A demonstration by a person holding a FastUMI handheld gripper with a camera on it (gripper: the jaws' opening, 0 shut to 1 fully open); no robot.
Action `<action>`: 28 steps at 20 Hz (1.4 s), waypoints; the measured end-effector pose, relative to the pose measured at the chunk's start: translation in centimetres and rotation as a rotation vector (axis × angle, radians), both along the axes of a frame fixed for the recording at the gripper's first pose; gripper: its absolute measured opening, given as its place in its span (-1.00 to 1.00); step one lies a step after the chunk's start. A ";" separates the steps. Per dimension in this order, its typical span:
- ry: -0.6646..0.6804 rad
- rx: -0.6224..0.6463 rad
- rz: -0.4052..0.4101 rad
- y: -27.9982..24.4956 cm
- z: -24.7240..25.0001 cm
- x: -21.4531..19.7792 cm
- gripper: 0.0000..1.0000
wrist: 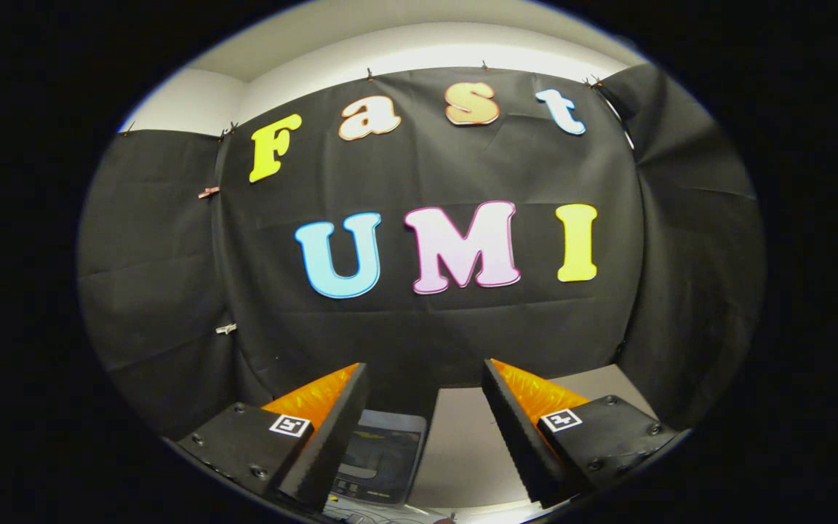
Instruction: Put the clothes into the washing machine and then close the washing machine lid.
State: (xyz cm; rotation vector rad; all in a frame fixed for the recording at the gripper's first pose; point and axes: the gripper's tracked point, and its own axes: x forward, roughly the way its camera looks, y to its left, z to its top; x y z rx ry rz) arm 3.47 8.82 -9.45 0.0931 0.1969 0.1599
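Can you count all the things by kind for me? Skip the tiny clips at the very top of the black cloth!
Tongs, open and holding nothing: 1
Washing machine, its top seen between the tongs' fingers: 1
Table: 1
Coppery clip on the cloth: 1
Silvery clip on the cloth: 1
Total: 5

I'm in a recording booth, not a home: black cloth [419,320] hangs as the wall at twelve o'clock, pinned up with small clips [209,192], and it wraps round at nine and three. Above it, plain pale wall [361,54]. At six, between my spread fingers [339,429], a pale table [463,451] carries a small washer [379,455] with a dark lid.
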 end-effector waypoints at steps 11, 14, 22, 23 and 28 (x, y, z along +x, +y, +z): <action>-0.153 -0.043 -0.098 -11.0 4.7 -0.6 0.97; -0.175 -0.065 -0.118 -12.3 5.2 -0.5 0.96; -0.158 -0.050 -0.141 -13.3 4.7 0.4 0.96; -0.159 -0.052 -0.142 -13.3 4.7 0.5 0.96; -0.145 -0.061 -0.139 -13.1 4.2 0.8 0.96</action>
